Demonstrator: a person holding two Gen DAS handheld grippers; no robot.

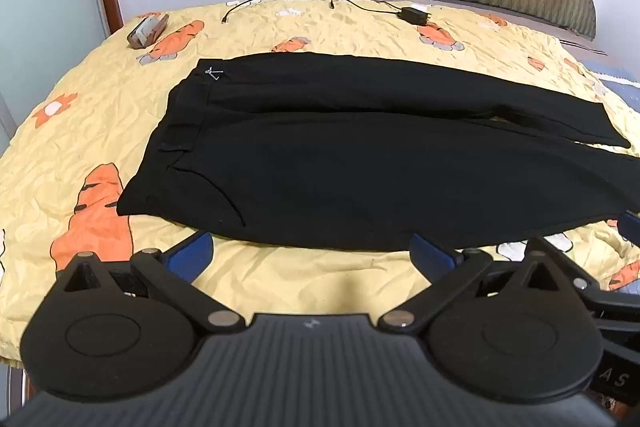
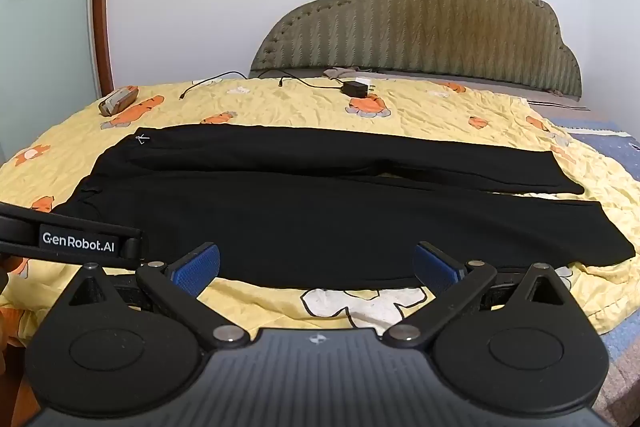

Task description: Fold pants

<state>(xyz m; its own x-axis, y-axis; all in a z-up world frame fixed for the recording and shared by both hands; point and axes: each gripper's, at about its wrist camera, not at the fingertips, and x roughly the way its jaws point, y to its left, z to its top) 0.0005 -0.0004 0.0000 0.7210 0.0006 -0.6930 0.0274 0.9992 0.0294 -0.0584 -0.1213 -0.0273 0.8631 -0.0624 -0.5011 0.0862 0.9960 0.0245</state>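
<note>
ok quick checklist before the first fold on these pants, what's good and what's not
1. Pants laid out flat on the quilt: ok.
2. Legs lined up: not ok, they splay apart at the hems.
3. Left gripper open, holding nothing: ok.
4. Right gripper open, holding nothing: ok.
5. Charger and cable clear of the pants: ok, up by the headboard.
6. Near edge of the pants within reach: ok, likely.

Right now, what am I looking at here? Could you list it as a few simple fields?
place: bed with yellow carrot-print quilt
garment: black pants, spread flat, waistband to the left, legs to the right
folding: not yet begun
left gripper: open, holds nothing, near the pants' front edge
right gripper: open, holds nothing, near the pants' front edge
other items: black charger with cable, padded headboard
</note>
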